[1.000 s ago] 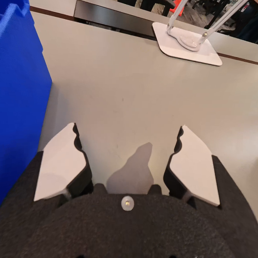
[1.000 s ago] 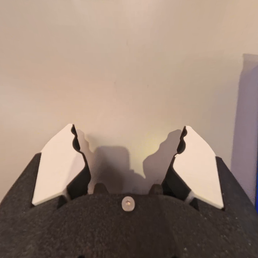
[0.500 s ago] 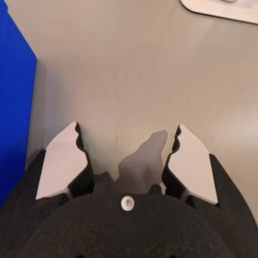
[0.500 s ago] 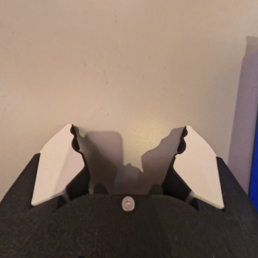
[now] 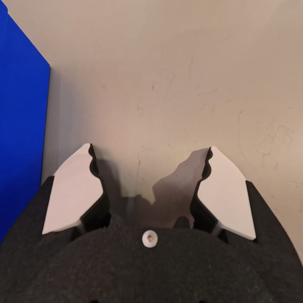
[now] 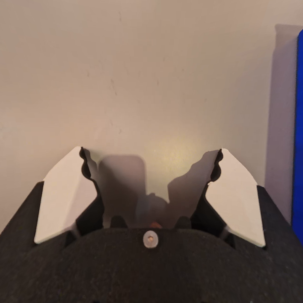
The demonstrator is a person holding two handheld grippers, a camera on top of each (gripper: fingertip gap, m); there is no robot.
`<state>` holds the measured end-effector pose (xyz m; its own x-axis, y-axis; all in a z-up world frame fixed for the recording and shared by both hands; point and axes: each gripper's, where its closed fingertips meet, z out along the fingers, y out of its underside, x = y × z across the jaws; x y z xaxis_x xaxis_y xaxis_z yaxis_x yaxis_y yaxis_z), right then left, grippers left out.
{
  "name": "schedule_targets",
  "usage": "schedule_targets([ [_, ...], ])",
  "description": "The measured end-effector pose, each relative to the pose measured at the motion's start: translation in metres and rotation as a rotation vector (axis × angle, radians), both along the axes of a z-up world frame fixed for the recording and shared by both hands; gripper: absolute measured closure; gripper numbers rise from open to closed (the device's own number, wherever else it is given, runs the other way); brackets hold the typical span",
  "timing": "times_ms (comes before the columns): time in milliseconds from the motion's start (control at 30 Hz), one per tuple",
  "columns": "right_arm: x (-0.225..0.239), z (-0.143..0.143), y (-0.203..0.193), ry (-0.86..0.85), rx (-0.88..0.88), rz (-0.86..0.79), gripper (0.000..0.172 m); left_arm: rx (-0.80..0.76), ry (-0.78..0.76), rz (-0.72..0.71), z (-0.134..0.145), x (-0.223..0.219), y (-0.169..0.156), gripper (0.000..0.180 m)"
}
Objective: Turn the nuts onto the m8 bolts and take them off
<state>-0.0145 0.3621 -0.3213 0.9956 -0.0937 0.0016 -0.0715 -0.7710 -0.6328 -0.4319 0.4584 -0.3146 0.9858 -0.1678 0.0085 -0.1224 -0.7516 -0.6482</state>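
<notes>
Both views have dipped toward the scuffed beige tabletop (image 5: 164,82) since earlier; left gripper (image 5: 150,146) and right gripper (image 6: 151,148) jaws released, empty. Blue plastic bin (image 5: 19,114) alongside. Nuts and bolts unseen: presumably small, rigid, slippery; grip by the flats.

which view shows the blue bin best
The left wrist view: the blue bin fills a broad stretch of that picture's left side, its flat wall standing on the table. The right wrist view catches only a thin blue strip along its right edge, too narrow to show the shape.
</notes>
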Motion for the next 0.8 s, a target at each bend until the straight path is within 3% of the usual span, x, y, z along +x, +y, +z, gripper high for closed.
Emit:
schedule_targets([
  [800,0.0000,-0.0004,-0.0024,0.001,-0.002,-0.021,0.028,-0.007,0.002,0.015,-0.0006,-0.0012,-0.0012,0.051],
])
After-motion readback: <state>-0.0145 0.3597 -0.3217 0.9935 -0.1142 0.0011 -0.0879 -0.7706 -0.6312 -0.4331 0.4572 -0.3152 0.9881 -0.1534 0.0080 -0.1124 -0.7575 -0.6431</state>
